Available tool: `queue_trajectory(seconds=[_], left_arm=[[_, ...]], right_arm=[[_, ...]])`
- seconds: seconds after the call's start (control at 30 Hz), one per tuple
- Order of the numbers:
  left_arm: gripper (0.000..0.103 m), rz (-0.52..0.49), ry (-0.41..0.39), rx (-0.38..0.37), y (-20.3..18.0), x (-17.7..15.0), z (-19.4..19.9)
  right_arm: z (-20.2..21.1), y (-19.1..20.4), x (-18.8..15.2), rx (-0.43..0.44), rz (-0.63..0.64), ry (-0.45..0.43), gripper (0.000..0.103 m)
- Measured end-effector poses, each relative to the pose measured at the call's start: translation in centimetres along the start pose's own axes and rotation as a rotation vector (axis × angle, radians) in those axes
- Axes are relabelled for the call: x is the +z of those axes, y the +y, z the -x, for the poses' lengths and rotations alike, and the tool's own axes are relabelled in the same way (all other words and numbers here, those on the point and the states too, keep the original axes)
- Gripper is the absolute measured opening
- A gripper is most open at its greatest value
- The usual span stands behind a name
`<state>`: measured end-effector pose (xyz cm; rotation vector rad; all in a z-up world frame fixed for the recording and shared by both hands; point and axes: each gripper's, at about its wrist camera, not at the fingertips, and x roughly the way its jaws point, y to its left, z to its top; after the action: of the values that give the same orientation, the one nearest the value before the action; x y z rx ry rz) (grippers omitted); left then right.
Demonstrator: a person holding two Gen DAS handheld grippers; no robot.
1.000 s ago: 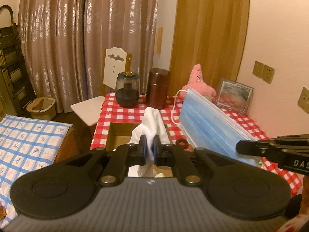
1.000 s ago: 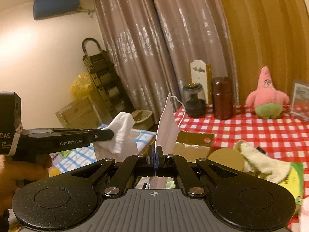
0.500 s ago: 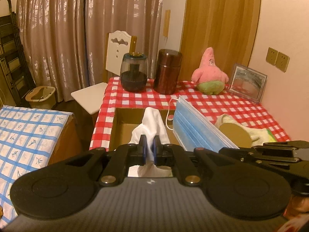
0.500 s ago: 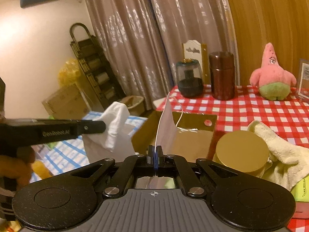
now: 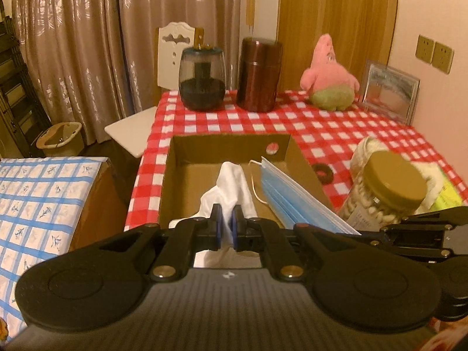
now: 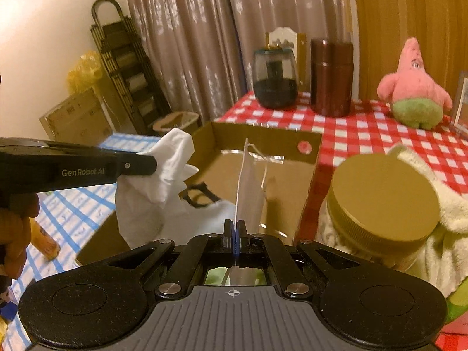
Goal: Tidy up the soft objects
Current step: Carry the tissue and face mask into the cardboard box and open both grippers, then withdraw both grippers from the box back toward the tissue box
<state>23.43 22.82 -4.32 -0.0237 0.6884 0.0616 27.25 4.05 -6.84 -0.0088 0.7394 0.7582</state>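
My left gripper (image 5: 225, 219) is shut on a white cloth (image 5: 231, 185) and holds it over the open cardboard box (image 5: 187, 149). My right gripper (image 6: 234, 228) is shut on the edge of a blue face mask (image 6: 250, 187), which stands upright over the same box (image 6: 263, 137). In the left wrist view the mask (image 5: 295, 196) hangs just right of the cloth. In the right wrist view the left gripper (image 6: 146, 165) holds the cloth (image 6: 163, 175) at the left. A pink star plush (image 5: 330, 82) sits at the table's back right.
A gold-lidded jar (image 5: 386, 187) stands right of the box, with a cream towel (image 6: 433, 181) behind it. A dark glass jar (image 5: 201, 79), a brown canister (image 5: 259, 73) and a picture frame (image 5: 389, 90) line the back of the red checked table (image 5: 321, 122). A white chair (image 5: 134, 122) stands behind.
Both grippers have come down and forward over the box with the cloth and mask still held. The box and the jar now look nearer and larger.
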Motion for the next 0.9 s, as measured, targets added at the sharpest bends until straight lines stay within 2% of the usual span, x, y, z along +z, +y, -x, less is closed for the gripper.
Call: queue_trajectory(seconds=[0.13,0.37,0.5,0.57,0.63,0.7,0.73,0.83,0.9], left_arm=[[0.006,0.000,0.033,0.000,0.1,-0.7,-1.6],[0.010,0.032,0.070,-0.009,0.5,-1.4,-3.1],[0.025,0.059,0.070,-0.008,0.8,-1.6,-2.9],[0.027,0.072,0.068,-0.018,1.0,-1.6,-2.6],[0.034,0.085,0.064,-0.019,1.0,-1.6,-2.2],[0.035,0.093,0.056,-0.020,1.0,-1.7,-1.7],[0.036,0.094,0.053,-0.019,1.0,-1.7,-1.4],[0.036,0.099,0.044,-0.015,1.0,-1.8,-0.5],[0.036,0.104,0.039,-0.011,1.0,-1.8,0.1]], right_arm=[[-1.4,-0.1,-0.8,-0.007,0.011,0.055,0.000],[-2.8,0.1,-1.2,-0.001,0.016,0.094,0.001],[-3.0,0.2,-1.3,0.012,0.014,0.094,0.001],[-2.8,0.2,-1.4,0.023,0.017,0.094,0.001],[-2.7,0.3,-1.3,0.023,0.018,0.090,0.002],[-2.5,0.4,-1.3,0.021,0.025,0.091,0.004],[-2.3,0.6,-1.3,0.020,0.034,0.093,0.010],[-1.6,1.0,-1.4,0.022,0.058,0.080,0.049],[-1.0,1.2,-1.4,0.023,0.063,0.063,0.052]])
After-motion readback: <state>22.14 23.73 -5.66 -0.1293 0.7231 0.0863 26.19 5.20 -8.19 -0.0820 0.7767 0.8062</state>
